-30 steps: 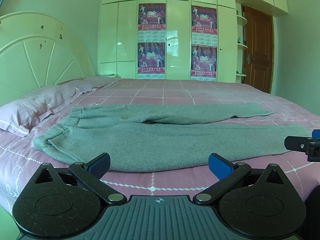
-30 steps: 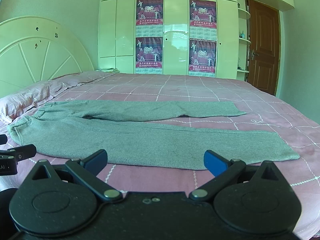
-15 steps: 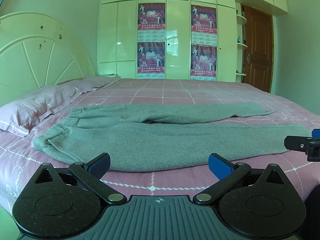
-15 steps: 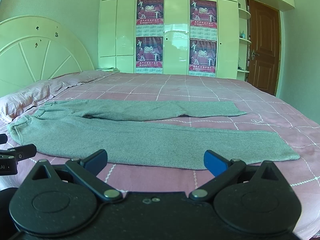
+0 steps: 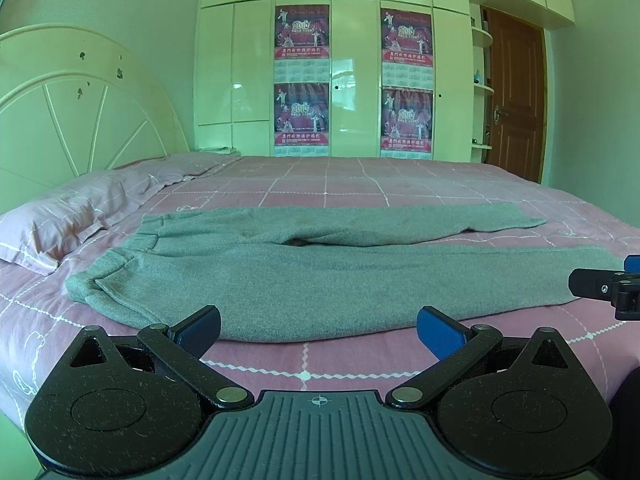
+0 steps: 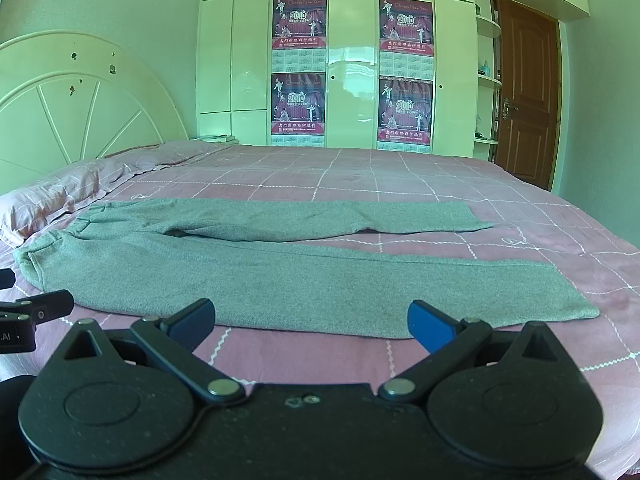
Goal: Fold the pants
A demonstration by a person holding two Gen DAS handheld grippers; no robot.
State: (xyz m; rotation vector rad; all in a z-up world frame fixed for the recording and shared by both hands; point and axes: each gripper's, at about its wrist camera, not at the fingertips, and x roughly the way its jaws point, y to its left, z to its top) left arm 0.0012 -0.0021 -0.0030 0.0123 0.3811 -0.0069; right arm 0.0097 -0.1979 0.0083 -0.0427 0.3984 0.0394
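Grey pants (image 6: 256,276) spread flat across pink checked bed (image 6: 400,176), waistband left near pillow (image 6: 60,196), legs running right, slightly apart. Right tongs (image 6: 310,320) low in front, blue pads (image 6: 430,326) wide apart, nothing between, short of near pant edge. Left tongs (image 6: 36,308) partly seen at left edge. Headboard (image 6: 80,100) left, wardrobe (image 6: 352,60) with posters (image 6: 299,22) behind, door (image 6: 524,92) right.

Left gripper (image 5: 318,330) and right gripper (image 6: 310,322) are level, side by side at the near edge of the pants (image 5: 320,276), jaws spread wide, holding nothing.
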